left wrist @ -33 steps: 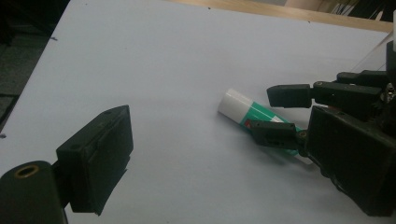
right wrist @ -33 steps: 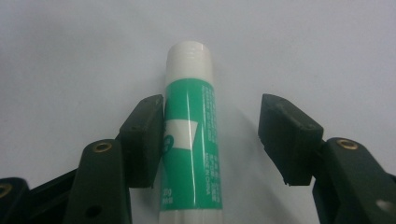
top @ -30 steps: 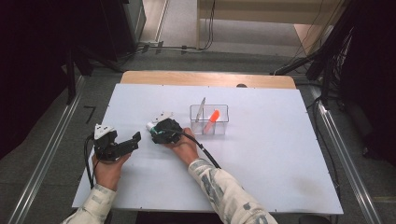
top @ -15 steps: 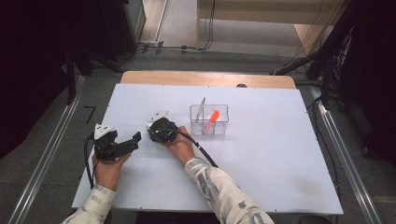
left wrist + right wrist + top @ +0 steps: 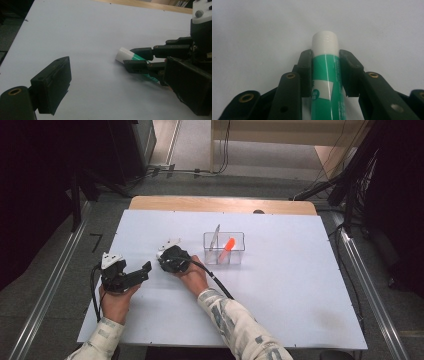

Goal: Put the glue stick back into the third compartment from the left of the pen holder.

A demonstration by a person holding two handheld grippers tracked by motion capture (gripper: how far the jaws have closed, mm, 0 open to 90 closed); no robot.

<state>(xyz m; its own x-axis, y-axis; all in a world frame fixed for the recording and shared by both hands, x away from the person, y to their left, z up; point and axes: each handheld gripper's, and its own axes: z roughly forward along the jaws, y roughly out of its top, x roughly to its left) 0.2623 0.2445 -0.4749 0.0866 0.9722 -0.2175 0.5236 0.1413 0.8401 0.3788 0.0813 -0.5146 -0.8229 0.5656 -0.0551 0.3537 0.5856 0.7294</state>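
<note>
A green tube with a white cap [image 5: 324,75] lies on the white table, and my right gripper [image 5: 325,57] is shut on it. Its jaws have just closed, and both pads press the tube's sides just behind the cap. In the left gripper view the tube [image 5: 124,55] points left, out of the right gripper [image 5: 135,60]. In the high view the right gripper [image 5: 165,256] sits left of the table's centre. My left gripper [image 5: 141,271] rests a little to its left, open, with nothing between its jaws [image 5: 120,85].
A clear two-part bin [image 5: 237,255] stands right of the right gripper. It holds an orange marker [image 5: 227,244] and a grey pen [image 5: 215,237]. The white tabletop [image 5: 300,285] spreads wide to the right. A wooden strip [image 5: 225,204] runs along the far edge.
</note>
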